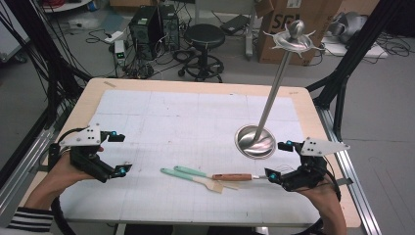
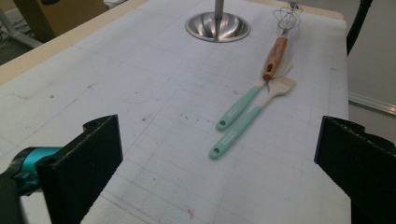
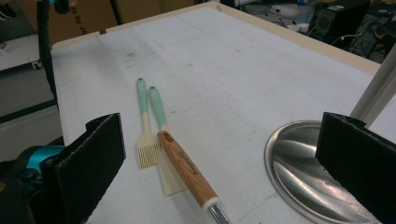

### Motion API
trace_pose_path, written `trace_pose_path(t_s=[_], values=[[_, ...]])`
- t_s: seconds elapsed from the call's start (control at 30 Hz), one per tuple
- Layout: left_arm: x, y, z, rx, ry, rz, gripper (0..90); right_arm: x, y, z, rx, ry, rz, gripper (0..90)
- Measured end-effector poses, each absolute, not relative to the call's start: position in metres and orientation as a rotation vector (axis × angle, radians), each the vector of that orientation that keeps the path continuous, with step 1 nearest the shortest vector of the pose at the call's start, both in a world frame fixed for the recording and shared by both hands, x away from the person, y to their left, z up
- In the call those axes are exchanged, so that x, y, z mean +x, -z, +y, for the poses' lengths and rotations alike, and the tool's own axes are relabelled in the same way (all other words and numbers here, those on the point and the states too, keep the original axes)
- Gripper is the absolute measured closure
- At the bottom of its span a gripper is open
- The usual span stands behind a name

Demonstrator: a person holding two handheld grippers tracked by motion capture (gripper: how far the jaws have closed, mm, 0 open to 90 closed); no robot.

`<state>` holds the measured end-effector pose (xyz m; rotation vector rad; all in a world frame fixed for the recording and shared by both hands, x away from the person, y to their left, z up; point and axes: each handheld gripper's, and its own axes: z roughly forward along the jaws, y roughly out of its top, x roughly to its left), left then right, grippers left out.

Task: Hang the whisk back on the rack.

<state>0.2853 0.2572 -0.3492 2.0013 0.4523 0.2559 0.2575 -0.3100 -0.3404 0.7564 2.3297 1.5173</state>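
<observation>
- Nearest the person, both grippers sat low over the table's point(image 1: 88, 98) front half, left gripper point(image 1: 117, 155) out toward the left edge and right gripper point(image 1: 275, 161) close to the right edge. Neither was touching anything.
- Left one had its jaws spread wide with nothing between them, just bare white mat point(image 2: 140, 84) ahead, so loads of free room on that side.
- Right one was spread wide too, nothing pinched. The whisk point(image 3: 187, 170) lay right in front of it, wooden handle pointing away from the gripper, wire end nearest it.
- The whisk handle lay over the heads of 2 mint-handled tools, a pastry brush point(image 3: 145, 126) and a spatula point(image 3: 161, 126), lying side by side near the front middle.
- Further back on the right, the steel stand base point(image 1: 255, 142) sat just beside the right gripper, its pole point(image 1: 274, 88) leaning up toward the far edge. Tight there.
- Far half of the mat was wide open.
</observation>
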Motion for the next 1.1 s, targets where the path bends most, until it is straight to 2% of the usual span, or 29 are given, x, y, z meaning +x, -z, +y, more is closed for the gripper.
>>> trace_pose_path(t_s=[0.37,0.83,1.1], values=[[0.277,0.368,0.27,1.948,-0.238,0.452,1.6,0.256,0.342,-0.307,0.743,-1.467,2.39,0.1],[0.277,0.371,0.274,1.968,-0.244,0.473,1.7,0.269,0.315,-0.3,0.655,-1.358,2.511,0.1],[0.277,0.372,0.277,1.963,-0.249,0.482,1.6,0.279,0.31,-0.287,0.572,-1.225,2.642,0.1]])
